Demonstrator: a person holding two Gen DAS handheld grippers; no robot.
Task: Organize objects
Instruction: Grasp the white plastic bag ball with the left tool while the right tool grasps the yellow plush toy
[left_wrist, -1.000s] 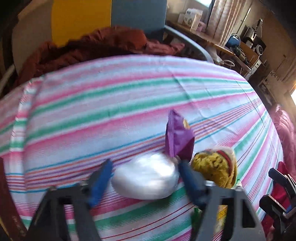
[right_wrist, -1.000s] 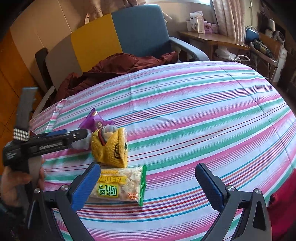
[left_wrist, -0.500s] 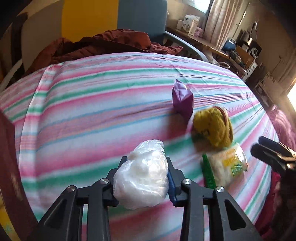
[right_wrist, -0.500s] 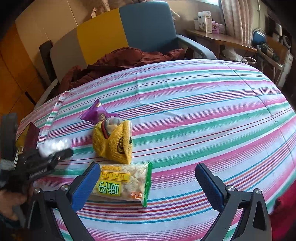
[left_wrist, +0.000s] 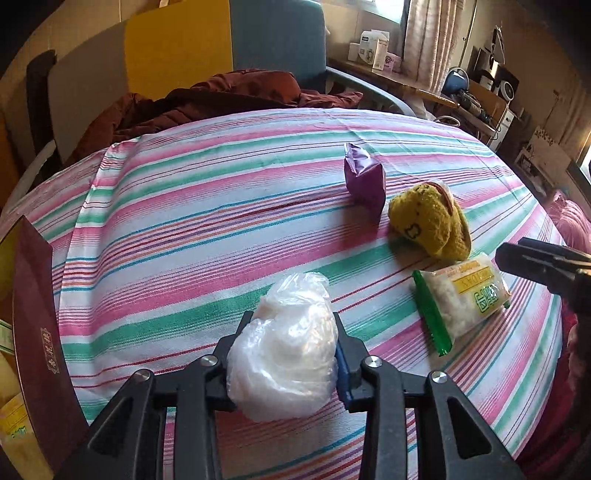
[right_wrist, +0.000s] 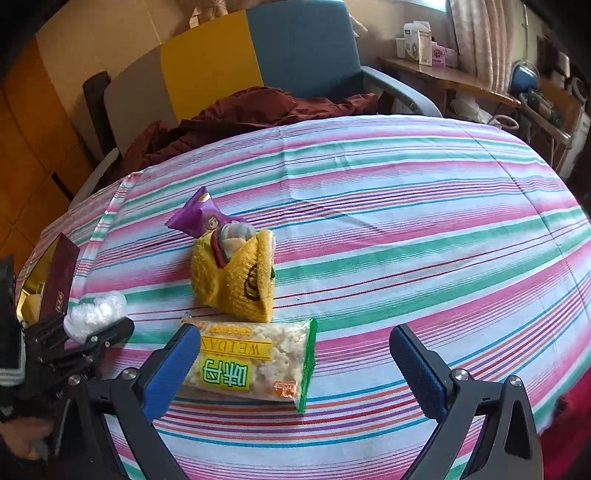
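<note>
Left hand-held gripper has carried the clamped white plastic bag clear of the yellow sock bundle for sorting; right hand-held gripper gapes wide, empty.

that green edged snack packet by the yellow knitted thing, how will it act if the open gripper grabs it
The snack packet lies flat on the striped cloth, so the right gripper would probably have to pinch an edge. Its glossy film looks slippery and crinkly. The puffed pieces showing through suggest it is light for its size and may crush under a hard squeeze.
</note>
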